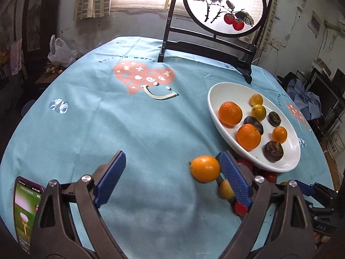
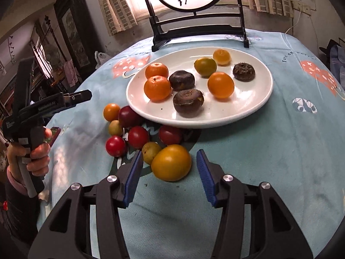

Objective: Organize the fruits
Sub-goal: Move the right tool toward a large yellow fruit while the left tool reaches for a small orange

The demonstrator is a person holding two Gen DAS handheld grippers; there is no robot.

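The right claw point(image 2: 170, 173) stands wide open and empty, its blue pads either side of a large orange-yellow fruit point(image 2: 171, 162) that lies on the cloth-covered worktop point(image 2: 280, 151), apparently not yet touched by either pad. The left claw point(image 1: 172, 180) is open just as wide and holds nothing, with a phone point(image 1: 25, 211) just beside it. Beyond the big fruit, small red and yellow fruits point(image 2: 138, 137) cluster against the white plate point(image 2: 254, 105), which carries oranges and dark fruits.
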